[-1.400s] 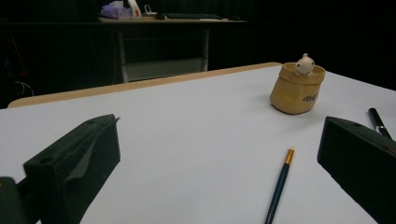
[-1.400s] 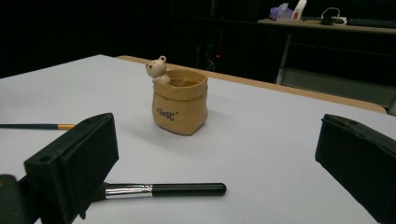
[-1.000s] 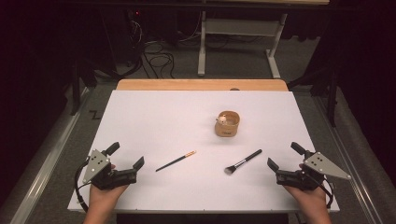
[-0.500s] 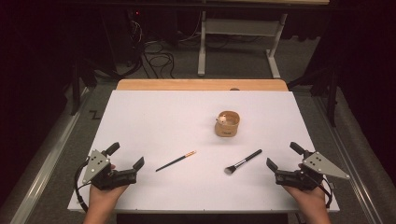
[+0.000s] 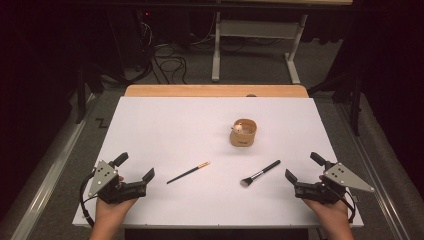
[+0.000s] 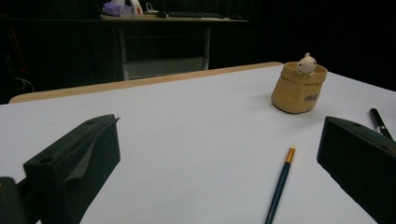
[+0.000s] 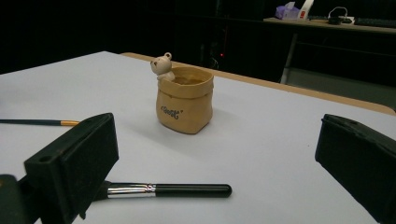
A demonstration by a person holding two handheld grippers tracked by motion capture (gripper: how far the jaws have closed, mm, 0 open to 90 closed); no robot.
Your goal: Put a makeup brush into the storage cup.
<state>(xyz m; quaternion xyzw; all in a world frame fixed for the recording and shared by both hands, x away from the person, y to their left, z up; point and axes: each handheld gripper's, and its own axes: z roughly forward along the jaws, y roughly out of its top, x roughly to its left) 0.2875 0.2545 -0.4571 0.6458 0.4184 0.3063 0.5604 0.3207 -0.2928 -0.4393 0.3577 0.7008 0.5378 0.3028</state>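
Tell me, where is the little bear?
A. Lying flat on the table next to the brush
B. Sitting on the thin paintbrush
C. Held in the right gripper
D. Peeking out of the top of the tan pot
D. The little bear pokes up at the rim of the tan pot, which stands alone on the white table, apart from the makeup brush and the thin paintbrush.

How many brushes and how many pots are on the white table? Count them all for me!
Brushes: 2, the thin paintbrush and the makeup brush
Pots: 1, the tan bear pot
Total: 3
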